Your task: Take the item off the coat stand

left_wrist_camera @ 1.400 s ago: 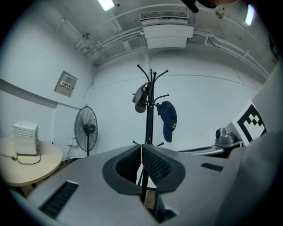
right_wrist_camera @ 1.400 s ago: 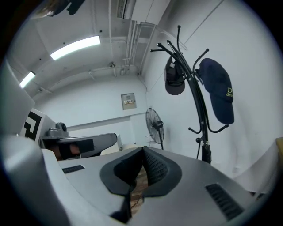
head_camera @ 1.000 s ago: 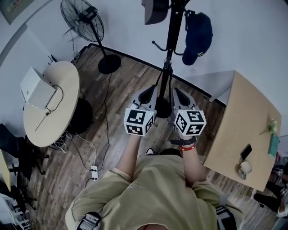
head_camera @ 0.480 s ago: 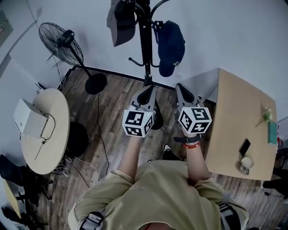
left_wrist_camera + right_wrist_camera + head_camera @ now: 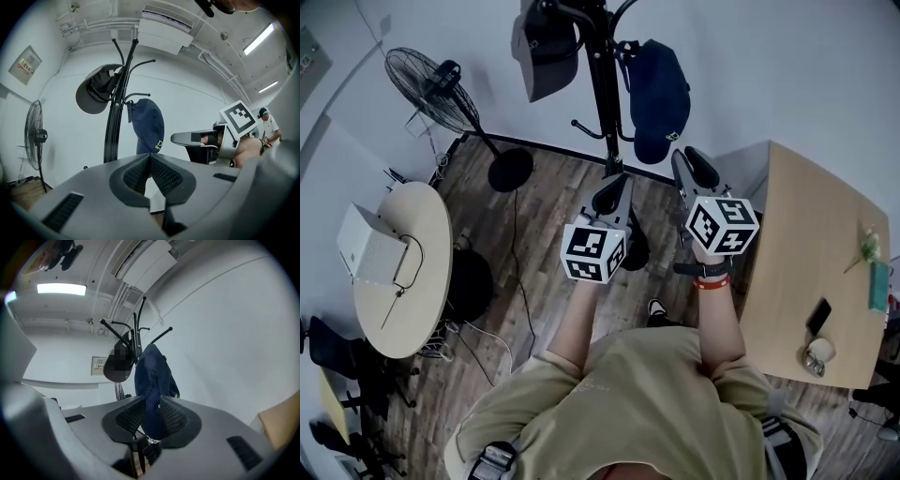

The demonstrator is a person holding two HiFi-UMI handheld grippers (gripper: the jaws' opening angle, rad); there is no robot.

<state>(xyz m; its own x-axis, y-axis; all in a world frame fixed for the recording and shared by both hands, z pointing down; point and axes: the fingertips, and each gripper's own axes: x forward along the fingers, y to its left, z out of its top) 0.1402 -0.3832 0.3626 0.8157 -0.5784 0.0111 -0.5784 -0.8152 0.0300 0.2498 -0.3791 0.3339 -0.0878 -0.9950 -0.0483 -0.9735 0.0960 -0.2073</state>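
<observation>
A black coat stand [image 5: 605, 89] carries a grey cap [image 5: 546, 52] on its left and a navy cap [image 5: 661, 89] on its right. My right gripper [image 5: 686, 157] is raised just under the navy cap's lower edge. In the right gripper view its jaws [image 5: 151, 401] are opening, and the navy cap [image 5: 152, 371] shows through the gap with the pads not pressing on it. My left gripper [image 5: 617, 183] is lower, in front of the stand's pole, and shut [image 5: 150, 159] with nothing in it. From there I see the navy cap [image 5: 147, 124] and the grey cap [image 5: 96, 91].
A standing fan [image 5: 441, 80] is left of the coat stand. A round table [image 5: 417, 309] with a white box [image 5: 366, 253] stands at the left. A wooden desk [image 5: 797, 244] with a phone [image 5: 817, 316] is at the right. Cables run over the floor.
Both grippers have come up toward the coat stand. The right one has gone further up and right, to just below the navy cap.
</observation>
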